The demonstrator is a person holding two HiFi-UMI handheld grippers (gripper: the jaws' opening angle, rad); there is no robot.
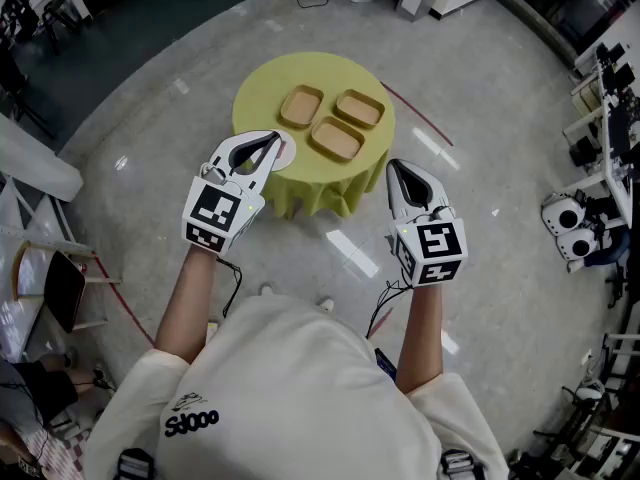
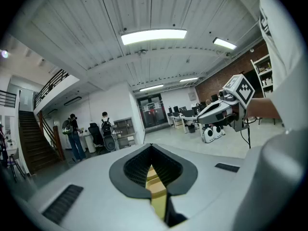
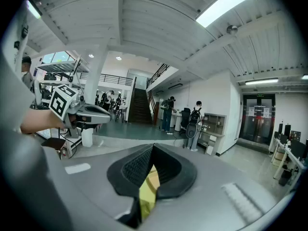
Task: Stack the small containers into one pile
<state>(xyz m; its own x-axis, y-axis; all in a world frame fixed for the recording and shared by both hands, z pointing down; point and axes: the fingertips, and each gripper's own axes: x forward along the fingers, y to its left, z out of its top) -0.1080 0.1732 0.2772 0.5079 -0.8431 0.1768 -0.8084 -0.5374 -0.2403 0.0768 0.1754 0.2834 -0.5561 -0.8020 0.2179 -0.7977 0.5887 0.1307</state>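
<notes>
Three shallow tan containers sit apart on a round table [image 1: 262, 86] with a yellow cloth: one at the left [image 1: 301, 106], one at the right [image 1: 359, 109], one nearer me [image 1: 336, 139]. None is stacked. My left gripper [image 1: 274, 139] hovers over the table's near left edge, jaws shut and empty. My right gripper [image 1: 392, 166] hangs just off the table's near right edge, also shut on nothing. In both gripper views the dark pads [image 2: 139, 165] [image 3: 166, 170] meet in a point, and only a yellow sliver of table shows between them.
A small white and pink disc [image 1: 285, 153] lies on the table beside the left gripper. A chair [image 1: 60, 288] stands at the left. White machines [image 1: 565, 223] and shelving line the right side. A red line [image 1: 420, 113] crosses the glossy floor. People stand far off across the hall.
</notes>
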